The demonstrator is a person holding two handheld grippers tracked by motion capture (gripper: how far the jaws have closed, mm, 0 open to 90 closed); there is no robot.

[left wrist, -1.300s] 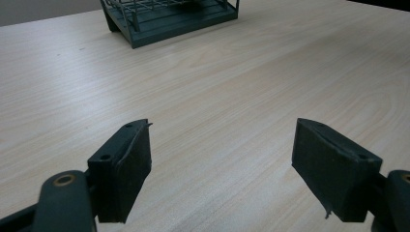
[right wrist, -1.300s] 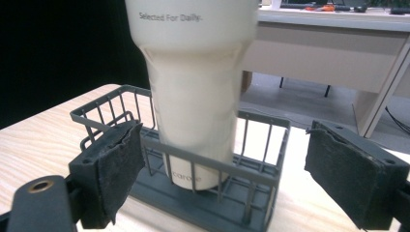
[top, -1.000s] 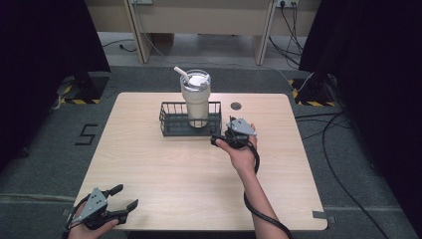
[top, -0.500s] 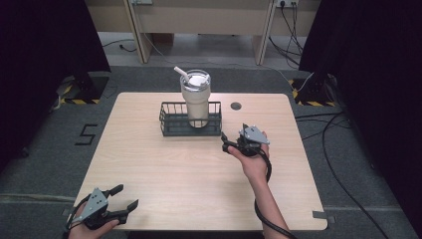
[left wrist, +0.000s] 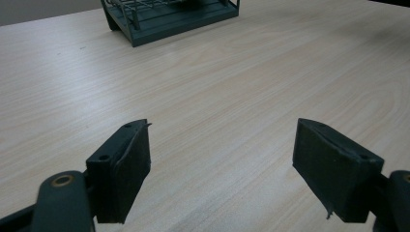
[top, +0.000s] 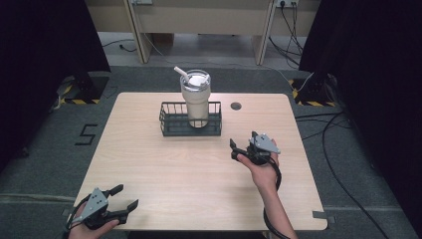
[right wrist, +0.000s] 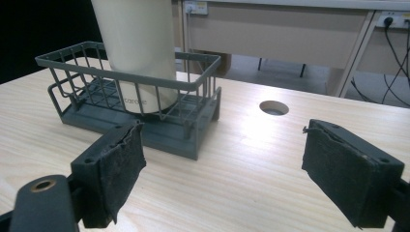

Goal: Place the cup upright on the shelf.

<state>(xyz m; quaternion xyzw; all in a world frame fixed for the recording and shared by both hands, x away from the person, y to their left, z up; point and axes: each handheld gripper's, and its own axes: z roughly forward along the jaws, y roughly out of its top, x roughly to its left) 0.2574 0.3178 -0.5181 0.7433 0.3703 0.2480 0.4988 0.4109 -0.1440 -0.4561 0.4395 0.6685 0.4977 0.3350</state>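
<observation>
Between the jaws of the right gripper (top: 245, 148) there is only air: they stand wide apart, empty, above the pale wood-grain tabletop (top: 199, 169). Ahead of them and a little to the left, near but not touching, sits the dark wire rectangular basket (right wrist: 140, 104), and inside it stands the tall cream insulated tumbler (top: 195, 99) with a clear lid and a white straw (top: 181, 73). The tumbler is upright, its long axis vertical, placed toward the right half of the basket; the basket's long side runs across the table. The right gripper is by far the nearer one, so any reach to the tumbler would likely fall to it, approaching from the front right over the basket's rim.

The left gripper (top: 119, 203) rests at the near left corner of the tabletop, well apart from the basket, its jaws also spread and holding nothing.

A round cable hole (top: 236, 105) lies in the tabletop behind the basket's right end. Around the table are grey carpet, dark curtains and trailing cables.
</observation>
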